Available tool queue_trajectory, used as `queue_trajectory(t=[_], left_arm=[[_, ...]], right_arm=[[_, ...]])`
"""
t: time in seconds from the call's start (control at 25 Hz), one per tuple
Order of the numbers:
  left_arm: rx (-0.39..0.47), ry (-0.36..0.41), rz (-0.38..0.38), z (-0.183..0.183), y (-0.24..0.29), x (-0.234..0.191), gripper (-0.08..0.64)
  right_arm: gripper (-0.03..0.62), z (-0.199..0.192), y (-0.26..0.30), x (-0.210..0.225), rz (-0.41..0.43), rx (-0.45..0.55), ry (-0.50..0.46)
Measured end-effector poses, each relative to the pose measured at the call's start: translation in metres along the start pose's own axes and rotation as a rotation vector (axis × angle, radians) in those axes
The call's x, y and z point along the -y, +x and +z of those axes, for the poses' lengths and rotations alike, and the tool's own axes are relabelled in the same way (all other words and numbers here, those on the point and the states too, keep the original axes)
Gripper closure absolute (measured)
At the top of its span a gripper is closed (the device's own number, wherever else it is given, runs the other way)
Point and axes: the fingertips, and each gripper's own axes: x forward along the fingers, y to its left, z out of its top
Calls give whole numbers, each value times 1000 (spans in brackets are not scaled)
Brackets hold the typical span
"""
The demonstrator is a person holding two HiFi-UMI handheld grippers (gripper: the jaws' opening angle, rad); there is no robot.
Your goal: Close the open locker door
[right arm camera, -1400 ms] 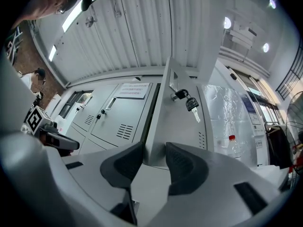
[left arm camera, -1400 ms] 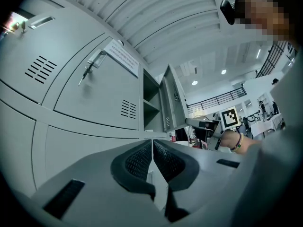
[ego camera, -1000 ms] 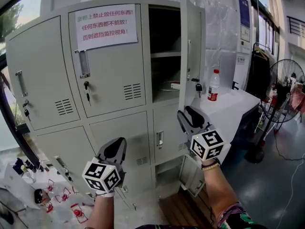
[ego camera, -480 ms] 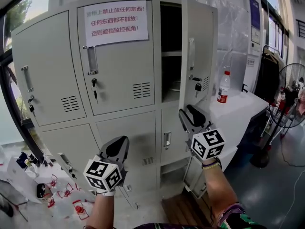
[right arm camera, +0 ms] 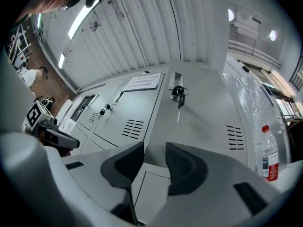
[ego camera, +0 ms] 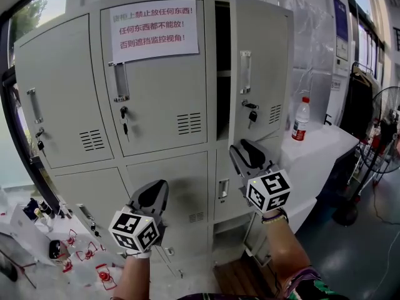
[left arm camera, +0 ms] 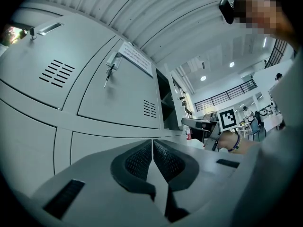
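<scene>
My left gripper (ego camera: 152, 189), low before the lockers (ego camera: 150, 136), has its jaws together, empty. My right gripper (ego camera: 245, 150) has jaws apart, gripping nothing, just below the upper-right locker door (ego camera: 262, 67), which stands slightly ajar.

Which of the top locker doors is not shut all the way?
The right-hand top door, the one nearest the water bottle. A dark gap shows along its left edge, while the middle door and left door sit flush.

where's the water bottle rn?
Head view, right side: the water bottle stands upright on the white counter, just right of the partly open locker door.
</scene>
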Motion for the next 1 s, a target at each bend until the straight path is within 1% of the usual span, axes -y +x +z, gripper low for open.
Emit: queue_trajectory(t=[0.52, 1.0], left_arm=[[-3, -17, 40, -12, 17, -23, 531], [-14, -17, 87, -17, 16, -38, 531]], right_arm=[[462, -11, 34, 5, 39, 10, 19], [462, -25, 55, 7, 65, 2, 54]])
